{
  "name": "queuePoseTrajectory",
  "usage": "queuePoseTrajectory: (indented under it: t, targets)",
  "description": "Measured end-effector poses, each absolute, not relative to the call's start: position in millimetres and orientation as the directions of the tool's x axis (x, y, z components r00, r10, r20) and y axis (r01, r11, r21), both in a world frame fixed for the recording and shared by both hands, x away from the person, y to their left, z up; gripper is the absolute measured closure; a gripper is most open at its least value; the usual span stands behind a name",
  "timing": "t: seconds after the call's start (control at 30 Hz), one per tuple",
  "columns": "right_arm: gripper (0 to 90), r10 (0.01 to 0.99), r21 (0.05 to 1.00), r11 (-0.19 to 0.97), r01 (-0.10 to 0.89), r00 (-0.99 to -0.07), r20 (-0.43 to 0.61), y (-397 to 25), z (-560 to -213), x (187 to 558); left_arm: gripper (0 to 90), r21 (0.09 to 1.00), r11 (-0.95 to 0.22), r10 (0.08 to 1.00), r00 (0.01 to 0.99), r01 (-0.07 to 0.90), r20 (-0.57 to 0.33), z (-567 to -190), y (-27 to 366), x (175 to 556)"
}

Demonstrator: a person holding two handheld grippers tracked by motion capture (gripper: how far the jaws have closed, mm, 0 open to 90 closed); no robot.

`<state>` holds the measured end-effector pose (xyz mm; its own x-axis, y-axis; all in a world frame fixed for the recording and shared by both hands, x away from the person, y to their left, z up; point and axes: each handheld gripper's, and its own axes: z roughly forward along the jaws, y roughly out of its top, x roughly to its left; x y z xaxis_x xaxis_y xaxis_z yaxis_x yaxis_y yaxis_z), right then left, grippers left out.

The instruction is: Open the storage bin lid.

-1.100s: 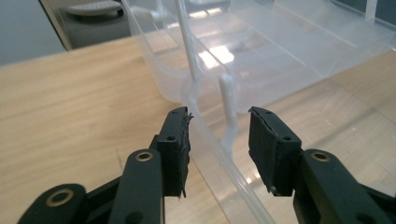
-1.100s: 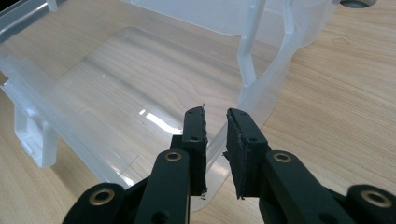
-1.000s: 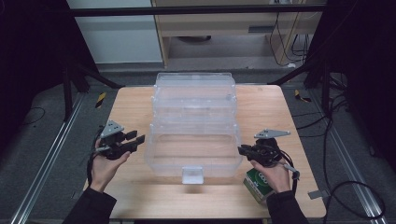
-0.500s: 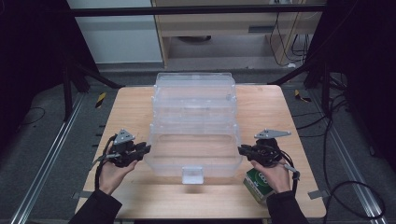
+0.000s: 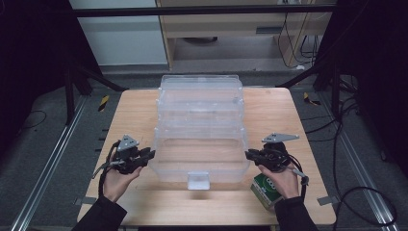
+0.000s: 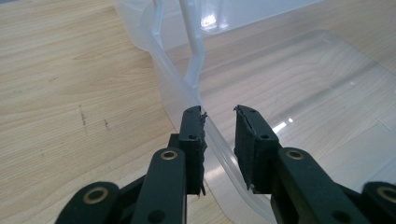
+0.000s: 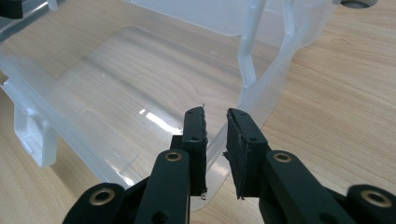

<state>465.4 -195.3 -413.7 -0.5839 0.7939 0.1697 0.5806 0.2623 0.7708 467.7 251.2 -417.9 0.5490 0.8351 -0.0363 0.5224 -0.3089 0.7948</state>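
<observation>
Dark floor, black frame legs and trailing cables surround a pale wooden worktop (image 5: 130,115), with a light cabinet behind it. At the middle of the worktop stands a large clear plastic storage box (image 5: 199,122), its open near tray spread flat toward the person and a small clear latch tab (image 5: 198,180) at its front edge.

At the box's left side, the left tool (image 5: 150,155) is held in the person's left hand (image 5: 115,175). In the left gripper view its black jaws stand apart and straddle the thin clear rim of the tray (image 6: 187,93): one jaw lies outside the wall, the other over the tray floor, with a gap between the wall and the inner jaw.

At the box's right side, the right tool (image 5: 249,155) is held in the right hand (image 5: 281,179). In the right gripper view its jaws are likewise apart, set around the tray's rim edge (image 7: 261,88), not pressed on it.

A green and white can (image 5: 264,188) lies on the worktop just beside the right hand, near the box's front right corner.
</observation>
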Motion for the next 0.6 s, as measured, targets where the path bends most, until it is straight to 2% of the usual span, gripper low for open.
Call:
queuePoseTrajectory:
  t: [0.1,0.23,0.43,0.6]
  targets:
    - [77.7,0.8,0.768,0.272,0.579,-0.58,0.154,-193,-413,465,72.3,0.801,-0.307,0.834,0.551,0.513,-0.033,-417,252,468]
    - [78.4,0.805,0.778,0.29,0.557,-0.582,0.116,-192,-408,462,67.4,0.812,-0.303,0.839,0.544,0.498,-0.021,-415,255,468]
    - [67.4,0.815,0.789,0.273,0.551,-0.568,0.114,-202,-394,456,59.2,0.841,-0.268,0.862,0.506,0.469,-0.007,-406,266,466]
    - [55.7,0.823,0.756,0.319,0.571,-0.562,0.078,-207,-383,450,51.2,0.85,-0.251,0.885,0.466,0.464,0.006,-404,276,469]
